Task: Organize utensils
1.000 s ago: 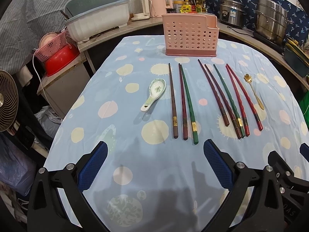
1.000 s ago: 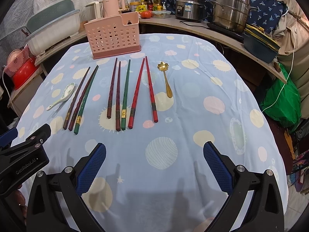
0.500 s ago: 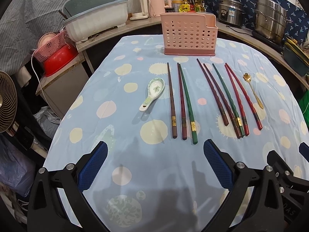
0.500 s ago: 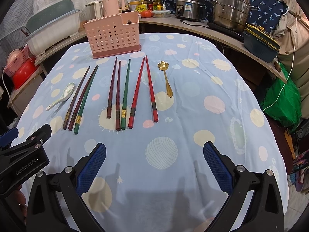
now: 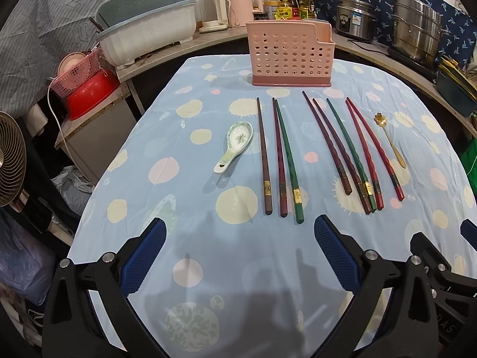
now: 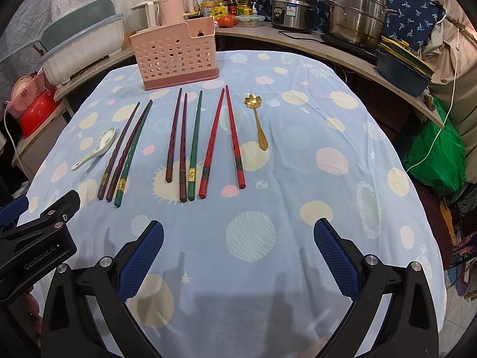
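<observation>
Several long chopsticks lie in a row on the dotted blue tablecloth: a left group [image 5: 280, 161] of brown, maroon and green, and a right group [image 5: 354, 152] [image 6: 196, 146] of maroon, green and red. A white ceramic spoon [image 5: 235, 144] [image 6: 97, 149] lies left of them, a small gold spoon [image 5: 389, 140] [image 6: 258, 122] to the right. A pink perforated holder [image 5: 290, 53] [image 6: 176, 56] stands upright behind them. My left gripper [image 5: 238, 256] and right gripper [image 6: 238, 256] both hover open near the table's front, holding nothing.
A counter curves behind the table with a white dish tub [image 5: 149, 38], kettles [image 5: 213, 21], bottles, a rice cooker [image 6: 293, 9] and steel pots [image 6: 357, 18]. A red basin [image 5: 89, 95] and a fan [image 5: 10, 161] sit left; a green bag [image 6: 438, 155] right.
The left wrist view has shifted slightly, so the utensils and holder sit a little lower-left in frame. Nothing on the table has moved; both grippers stay open.
</observation>
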Motion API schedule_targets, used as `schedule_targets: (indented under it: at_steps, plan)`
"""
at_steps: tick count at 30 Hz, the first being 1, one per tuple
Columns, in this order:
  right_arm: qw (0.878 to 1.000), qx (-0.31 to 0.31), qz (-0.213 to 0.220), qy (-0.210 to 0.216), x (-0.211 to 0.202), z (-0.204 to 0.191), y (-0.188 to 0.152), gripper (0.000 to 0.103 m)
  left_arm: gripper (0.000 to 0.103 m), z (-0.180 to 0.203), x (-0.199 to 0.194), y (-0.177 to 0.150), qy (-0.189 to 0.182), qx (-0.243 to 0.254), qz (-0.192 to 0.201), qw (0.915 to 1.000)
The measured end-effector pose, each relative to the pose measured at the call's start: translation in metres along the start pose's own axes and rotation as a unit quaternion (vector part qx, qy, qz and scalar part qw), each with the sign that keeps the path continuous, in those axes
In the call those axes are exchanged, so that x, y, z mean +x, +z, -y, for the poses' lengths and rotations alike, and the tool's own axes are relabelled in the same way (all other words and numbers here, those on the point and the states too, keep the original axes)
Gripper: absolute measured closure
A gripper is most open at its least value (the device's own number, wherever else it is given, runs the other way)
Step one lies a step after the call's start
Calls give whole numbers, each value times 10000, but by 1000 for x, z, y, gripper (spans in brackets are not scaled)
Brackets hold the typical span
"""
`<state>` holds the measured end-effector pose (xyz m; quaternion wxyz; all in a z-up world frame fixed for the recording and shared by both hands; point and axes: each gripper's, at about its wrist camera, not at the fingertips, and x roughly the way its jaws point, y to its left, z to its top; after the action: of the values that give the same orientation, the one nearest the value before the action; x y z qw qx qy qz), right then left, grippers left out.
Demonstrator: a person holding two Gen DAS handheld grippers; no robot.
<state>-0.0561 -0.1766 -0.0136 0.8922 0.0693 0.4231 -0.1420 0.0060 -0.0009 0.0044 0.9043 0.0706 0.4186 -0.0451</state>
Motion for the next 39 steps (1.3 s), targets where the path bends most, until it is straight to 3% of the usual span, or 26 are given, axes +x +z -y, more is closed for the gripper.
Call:
schedule_targets:
  at_steps: [39]
  plan:
    - [9997,60,-241,-9,29,-2,25,6,8,-19,26,30,-135,-210,-223,9994]
